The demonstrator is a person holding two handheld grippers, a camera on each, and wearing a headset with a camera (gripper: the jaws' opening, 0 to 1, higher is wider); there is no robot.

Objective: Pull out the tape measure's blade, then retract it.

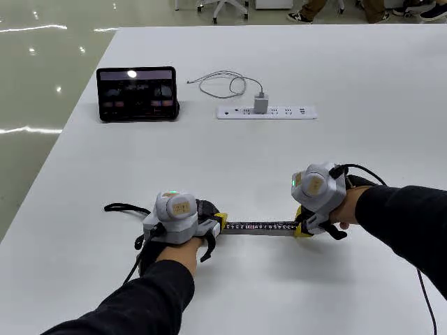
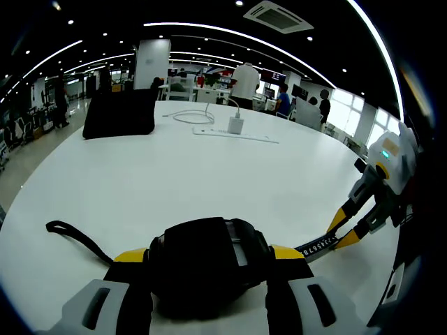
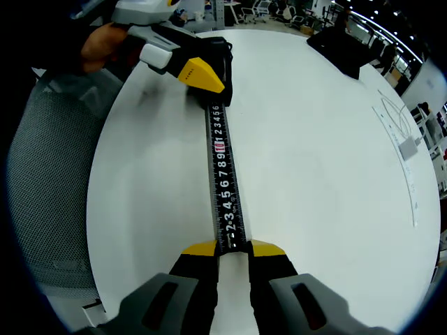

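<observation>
The black tape measure case [image 2: 206, 262] sits clamped between the yellow-tipped jaws of my left gripper [image 1: 218, 222], low on the white table. Its black wrist strap [image 2: 77, 237] trails off to the left. The blade [image 3: 223, 188], black with white numbers, runs out of the case [image 3: 216, 59] across the table to my right gripper [image 3: 232, 248], which is shut on the blade's end. From the head view, the blade [image 1: 258, 226] spans a short stretch between the left gripper and my right gripper [image 1: 302, 229].
A dark tablet [image 1: 137, 93] stands at the back left of the white table [image 1: 349, 153]. A white power strip [image 1: 265, 112] with a plugged charger and looped cable lies behind the grippers. A grey mesh chair [image 3: 49, 181] is beside the table edge.
</observation>
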